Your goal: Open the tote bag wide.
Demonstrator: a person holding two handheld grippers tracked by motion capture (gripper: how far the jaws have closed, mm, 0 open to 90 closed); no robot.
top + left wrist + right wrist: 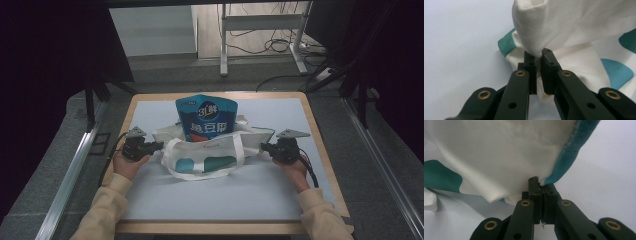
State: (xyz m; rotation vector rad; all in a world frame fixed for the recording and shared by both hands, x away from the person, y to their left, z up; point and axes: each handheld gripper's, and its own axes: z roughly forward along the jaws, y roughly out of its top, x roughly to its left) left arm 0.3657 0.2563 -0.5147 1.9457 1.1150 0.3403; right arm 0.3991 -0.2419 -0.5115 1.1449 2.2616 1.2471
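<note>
Tote bag of white woven cloth with teal patches [207,157], lying mid-table on pale grey table mat [210,200], mouth toward far edge. Standing in that mouth: blue glossy stand-up pouch with white lettering [206,117], lower part sunk behind the bag's front panel, upper half well above the rim. Left of the bag, left gripper [155,146] clenched on a bunched fold of its cloth; right of the bag, right gripper [265,148] clamped tight on the edge beside a teal trim. White handle loop draped over the bag's front.

Judged progress: pouch partly in, mouth held apart at both ends; left to do, probably, drawing the cloth up around the pouch or seating it fully.

From the high view: pouch, whole bag, both hands. From the left gripper view: white fold [536,42] pinched between the jaws, a slim gap lower down. From the right gripper view: jaws pressed together on the teal-edged hem [564,157].
</note>
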